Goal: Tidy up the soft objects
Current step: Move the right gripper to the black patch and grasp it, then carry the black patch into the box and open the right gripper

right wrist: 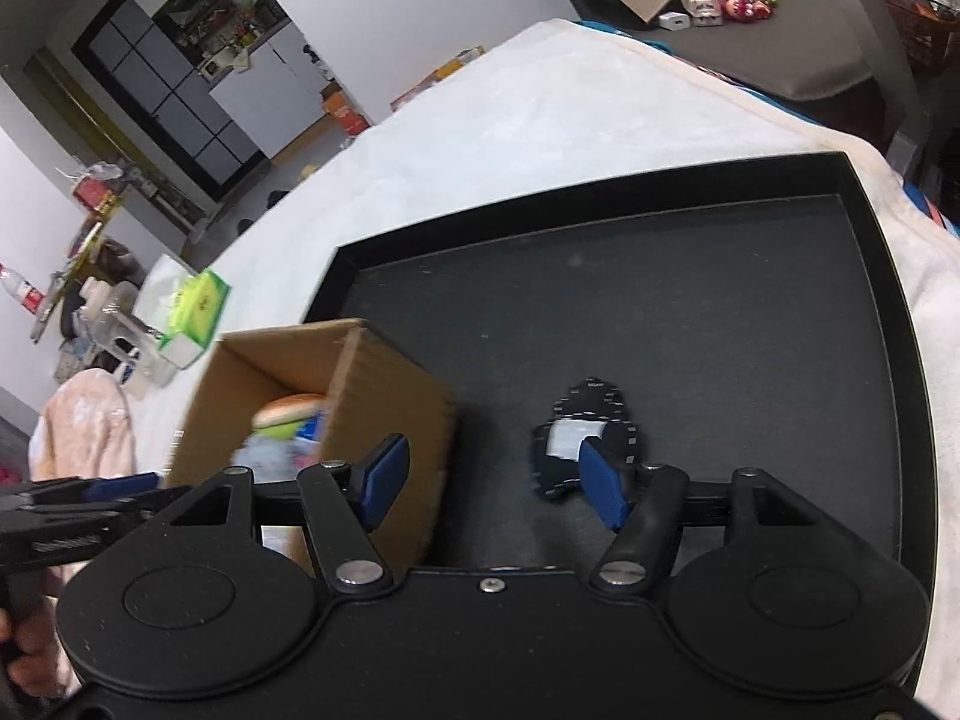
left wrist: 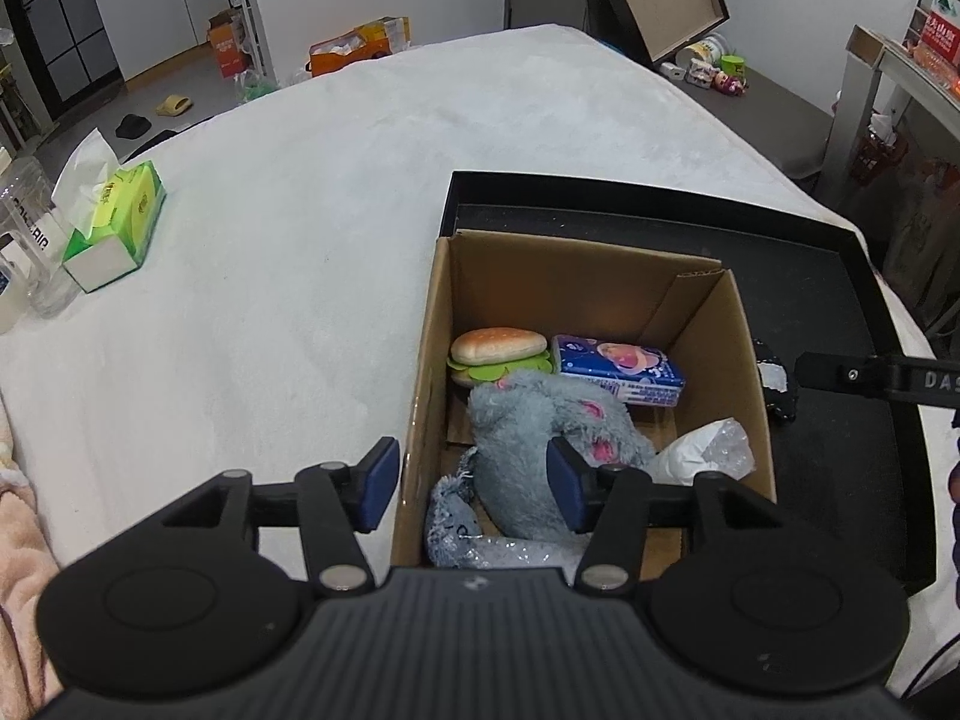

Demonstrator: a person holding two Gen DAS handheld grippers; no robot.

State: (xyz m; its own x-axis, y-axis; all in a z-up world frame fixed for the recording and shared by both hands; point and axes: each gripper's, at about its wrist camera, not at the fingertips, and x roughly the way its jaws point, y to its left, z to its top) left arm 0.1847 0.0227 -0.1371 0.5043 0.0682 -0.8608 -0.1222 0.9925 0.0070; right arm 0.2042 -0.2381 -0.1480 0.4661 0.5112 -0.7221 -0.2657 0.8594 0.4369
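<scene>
A cardboard box (left wrist: 591,291) stands on a black tray (left wrist: 840,312). Inside it lie a toy burger (left wrist: 498,351), a blue tissue pack (left wrist: 618,369), a grey plush toy (left wrist: 522,438) and a crumpled white bag (left wrist: 702,450). My left gripper (left wrist: 474,486) hangs open over the box's left wall, one pad outside the box and the other above the plush. In the right wrist view my right gripper (right wrist: 493,480) is open just above the tray (right wrist: 660,300), next to the box (right wrist: 384,384). A small black soft item with a white patch (right wrist: 591,414) lies by its right pad.
The tray rests on a white cloth-covered table (left wrist: 300,210). A green tissue box (left wrist: 114,216) and clear cups (left wrist: 30,258) sit at the far left. A pink towel (left wrist: 18,516) lies at the near left edge. Clutter and boxes cover the floor beyond.
</scene>
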